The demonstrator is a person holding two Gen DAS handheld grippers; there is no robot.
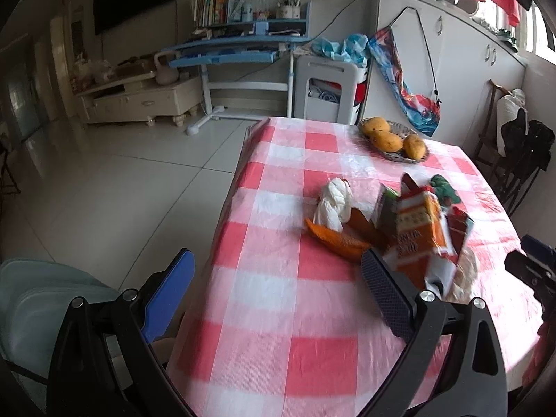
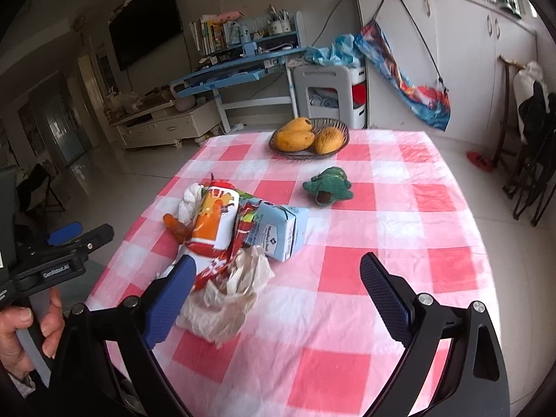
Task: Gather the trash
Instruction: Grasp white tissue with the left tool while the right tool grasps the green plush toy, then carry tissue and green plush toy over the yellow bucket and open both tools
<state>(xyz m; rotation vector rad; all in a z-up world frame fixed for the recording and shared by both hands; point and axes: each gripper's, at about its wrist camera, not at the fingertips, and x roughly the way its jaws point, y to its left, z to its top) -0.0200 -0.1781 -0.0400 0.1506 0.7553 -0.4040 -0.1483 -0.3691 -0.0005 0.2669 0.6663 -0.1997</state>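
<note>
The right tool has its fingers spread wide and holds nothing. The crumpled paper wrapper, which I take as my landmark, lies just ahead of it and toward its left finger; that finger seems to be just beside the wrapper, but I cannot tell if it touches.

Directly behind the wrapper stands the orange snack bag, with its long axis pointing away from the tool. The pale blue carton lies to the right behind the wrapper, and the white knotted bag and an orange peel to the left behind it.

The left tool is also wide and empty, near the left edge of the counter, so the right tool looks nearer to the wrapper. Far behind the wrapper sits the basket of mangoes, probably not trash.
</note>
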